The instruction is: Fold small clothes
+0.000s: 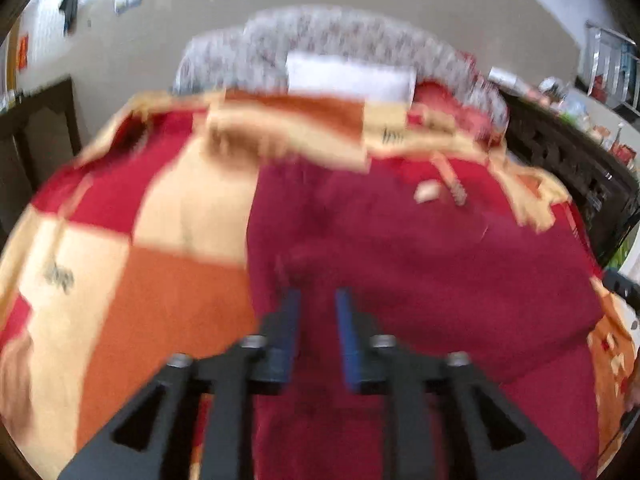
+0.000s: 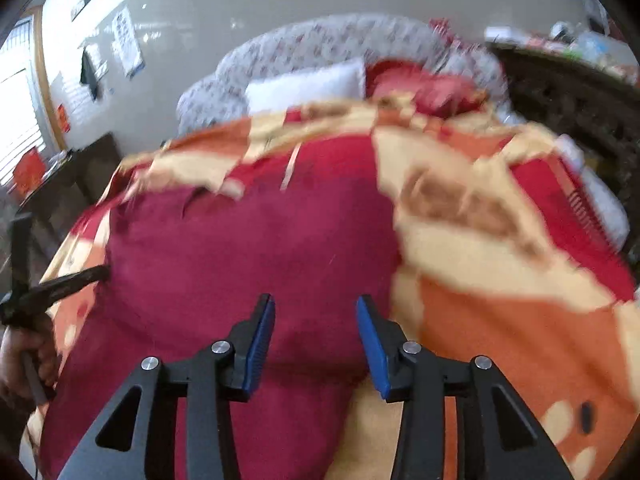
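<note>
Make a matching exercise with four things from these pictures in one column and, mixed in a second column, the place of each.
Things:
1. dark red cloth garment
2. checked orange, cream and red blanket
3. white pillow
4. grey flowered headboard

Places:
A. at the far end, up against the wall
B. lying spread on top of the blanket, in front of both grippers
C. covering the bed, under the garment
D. at the head of the bed, in front of the headboard

Pairs: 1-B, 2-C, 3-D, 4-A
</note>
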Available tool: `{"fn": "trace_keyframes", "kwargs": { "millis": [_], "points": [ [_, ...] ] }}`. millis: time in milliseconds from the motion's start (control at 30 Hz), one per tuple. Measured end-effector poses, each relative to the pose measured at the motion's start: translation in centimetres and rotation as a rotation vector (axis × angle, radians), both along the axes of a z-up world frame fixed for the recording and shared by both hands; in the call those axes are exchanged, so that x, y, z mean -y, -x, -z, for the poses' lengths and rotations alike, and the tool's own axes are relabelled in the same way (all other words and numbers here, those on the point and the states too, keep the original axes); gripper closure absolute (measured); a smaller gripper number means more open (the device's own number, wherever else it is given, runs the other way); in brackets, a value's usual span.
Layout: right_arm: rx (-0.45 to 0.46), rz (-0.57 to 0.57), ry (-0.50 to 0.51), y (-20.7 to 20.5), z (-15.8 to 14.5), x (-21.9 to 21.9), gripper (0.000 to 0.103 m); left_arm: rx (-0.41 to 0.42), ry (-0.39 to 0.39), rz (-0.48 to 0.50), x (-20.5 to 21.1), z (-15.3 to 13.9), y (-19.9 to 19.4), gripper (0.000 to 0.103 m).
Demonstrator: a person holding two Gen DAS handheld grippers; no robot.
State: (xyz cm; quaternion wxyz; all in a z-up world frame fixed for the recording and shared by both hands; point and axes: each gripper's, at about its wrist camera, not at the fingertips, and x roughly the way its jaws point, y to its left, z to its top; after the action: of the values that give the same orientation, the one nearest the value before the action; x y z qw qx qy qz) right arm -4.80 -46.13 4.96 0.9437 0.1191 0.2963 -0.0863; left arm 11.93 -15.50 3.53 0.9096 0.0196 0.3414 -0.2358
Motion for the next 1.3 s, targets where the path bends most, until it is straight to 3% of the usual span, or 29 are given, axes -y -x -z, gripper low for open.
{"fn": "trace_keyframes", "kwargs": {
  "millis": [33, 100, 200, 300, 367, 433, 467, 533, 700, 800, 900, 967, 1067, 1167, 1300],
  "points": [
    [0.034, 0.025, 0.046, -0.2, -1.5, 0.0, 0.053, 0.028, 0.004, 0.012, 0.5, -0.5, 0.0, 0.059],
    [0.035, 0.068, 0.094, -1.9, -3.1, 0.1, 0.050, 0.021, -0.038, 0.036, 2.2, -0.5, -0.7, 0.059],
    [-0.012, 0.041, 0.108, -5.5, -3.4, 0.1, 0.050, -0.092, -0.097, -0.003, 3.5, 2.1, -3.1, 0.059],
    [-0.079, 0.029, 0.116, -8.6, -1.6, 0.1, 0.050, -0.104, -0.093, -0.013, 3.4, 3.5, -3.4, 0.059],
    [-0.197, -0.016, 0.129, -10.7, 1.3, -0.1, 0.048, -0.083, -0.122, -0.001, 3.8, 3.9, -3.4, 0.056],
    [-0.178, 0.010, 0.117, -10.5, 2.2, 0.5, 0.034, -0.080, -0.120, 0.006, 3.9, 4.2, -3.4, 0.053],
    [-0.168, 0.038, 0.051, -10.2, 2.6, 1.6, 0.031, -0.082, -0.112, 0.011, 3.8, 4.3, -3.4, 0.052],
    [-0.146, 0.035, -0.011, -9.9, 3.2, 2.7, 0.029, -0.073, -0.110, 0.022, 3.9, 4.5, -3.1, 0.044],
    [-0.156, 0.038, -0.003, -9.9, 3.0, 2.4, 0.028, -0.001, -0.144, 0.010, 4.7, 5.0, -2.3, 0.041],
    [-0.142, 0.110, 0.062, -9.0, 0.3, 1.4, 0.027, 0.007, -0.139, 0.008, 4.5, 4.9, -2.2, 0.041],
    [-0.020, 0.073, 0.139, -6.1, -2.3, -1.5, 0.022, 0.013, -0.147, 0.004, 4.5, 4.9, -2.2, 0.041],
    [-0.013, 0.051, 0.174, -4.3, -2.8, -3.8, 0.018, 0.016, -0.150, 0.002, 4.5, 4.9, -2.2, 0.041],
    [-0.049, 0.003, 0.201, -2.9, -1.1, -5.7, 0.016, 0.015, -0.149, 0.003, 4.6, 4.9, -2.2, 0.041],
    [-0.187, 0.012, 0.183, -3.7, 3.8, -5.0, 0.015, 0.017, -0.150, 0.004, 4.6, 4.9, -2.1, 0.041],
    [-0.155, 0.015, 0.207, -3.6, 4.7, -5.0, 0.001, 0.015, -0.147, 0.004, 4.7, 4.9, -2.1, 0.041]
  ]
}}
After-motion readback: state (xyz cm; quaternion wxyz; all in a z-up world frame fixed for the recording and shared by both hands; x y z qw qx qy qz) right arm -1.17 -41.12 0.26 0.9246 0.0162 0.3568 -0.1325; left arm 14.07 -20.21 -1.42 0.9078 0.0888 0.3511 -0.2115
